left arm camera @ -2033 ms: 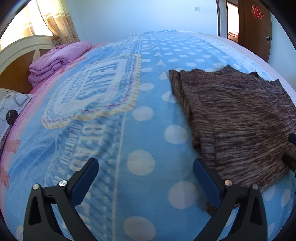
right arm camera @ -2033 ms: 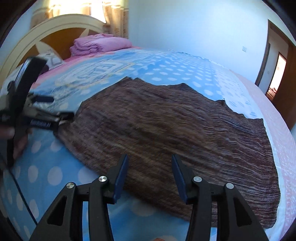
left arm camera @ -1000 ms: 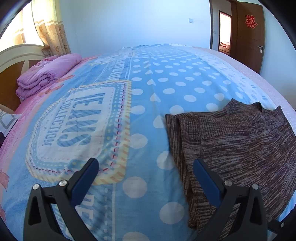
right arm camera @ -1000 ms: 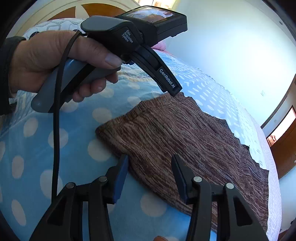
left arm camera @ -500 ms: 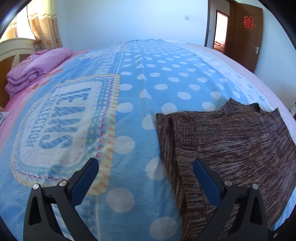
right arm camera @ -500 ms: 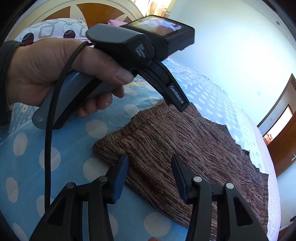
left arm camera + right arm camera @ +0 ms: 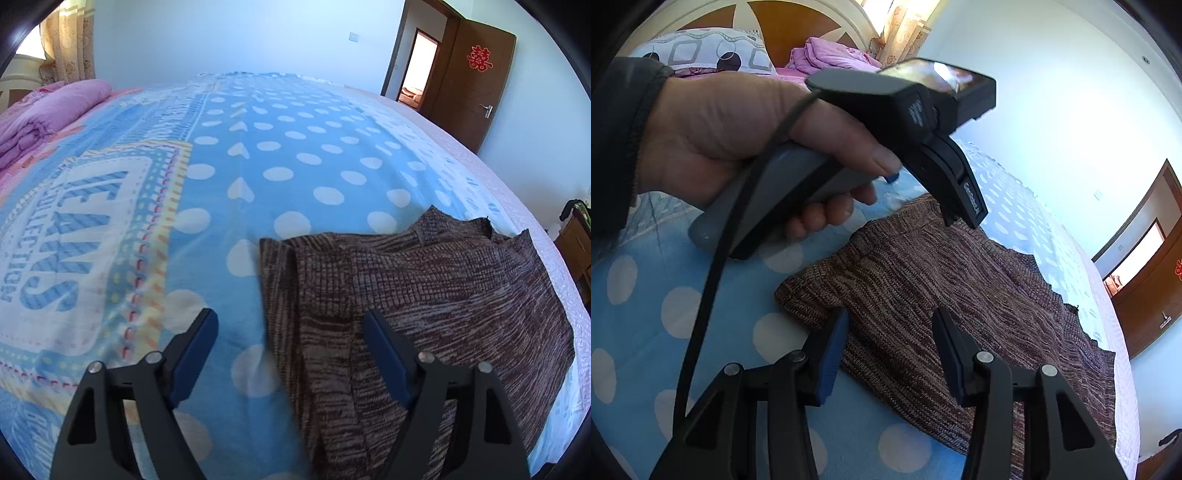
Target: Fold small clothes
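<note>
A brown knit garment (image 7: 424, 288) lies flat on the blue dotted blanket (image 7: 295, 155), with a fold along its left side. My left gripper (image 7: 291, 332) hovers over that left edge. Its jaws are closing, the edge lies between them, and the pads do not press on it. In the right wrist view a hand (image 7: 738, 129) holds the left gripper (image 7: 960, 214), tip down over the garment's (image 7: 942, 277) far corner. My right gripper (image 7: 890, 332) stands half open above the near corner, gripping nothing.
A folded pink quilt (image 7: 48, 110) and a patterned pillow (image 7: 701, 51) lie by the headboard (image 7: 790, 29). A brown door (image 7: 469, 85) stands open at the back right. The bed's right edge runs just beyond the garment, with dark furniture (image 7: 576, 236) past it.
The left gripper has tipped down and moved onto the garment's left edge, and its jaws have narrowed. The right gripper has stayed in place at the same width.
</note>
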Tool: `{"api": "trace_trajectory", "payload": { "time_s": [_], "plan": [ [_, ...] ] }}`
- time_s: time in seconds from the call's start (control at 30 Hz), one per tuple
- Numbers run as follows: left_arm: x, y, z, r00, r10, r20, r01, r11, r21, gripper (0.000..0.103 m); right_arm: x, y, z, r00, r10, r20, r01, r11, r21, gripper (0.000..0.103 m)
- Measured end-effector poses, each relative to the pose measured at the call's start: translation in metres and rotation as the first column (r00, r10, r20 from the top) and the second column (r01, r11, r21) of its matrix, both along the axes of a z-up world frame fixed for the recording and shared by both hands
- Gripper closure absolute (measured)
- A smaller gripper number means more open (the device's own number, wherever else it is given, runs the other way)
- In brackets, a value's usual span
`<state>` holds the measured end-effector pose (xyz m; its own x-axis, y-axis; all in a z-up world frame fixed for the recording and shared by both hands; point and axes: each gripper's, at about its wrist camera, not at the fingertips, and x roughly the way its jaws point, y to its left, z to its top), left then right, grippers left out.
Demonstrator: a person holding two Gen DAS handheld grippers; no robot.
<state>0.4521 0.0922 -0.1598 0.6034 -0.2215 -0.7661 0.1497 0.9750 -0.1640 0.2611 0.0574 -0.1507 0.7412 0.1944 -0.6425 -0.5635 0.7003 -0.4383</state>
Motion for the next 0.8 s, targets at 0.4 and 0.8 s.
{"api": "trace_trajectory", "payload": {
  "time_s": [0.4, 0.8],
  "plan": [
    [0.010, 0.005, -0.007, 0.998, -0.041, -0.052, 0.034, 0.990, -0.139, 0.069, -0.007, 0.011, 0.002, 1.000, 0.024, -0.012, -0.024, 0.999, -0.023, 0.072],
    [0.010, 0.008, 0.008, 0.996, -0.045, -0.073, 0.031, 0.982, -0.186, 0.091, -0.015, -0.004, 0.021, 0.997, 0.052, -0.054, -0.047, 0.995, 0.085, 0.101]
  ]
}}
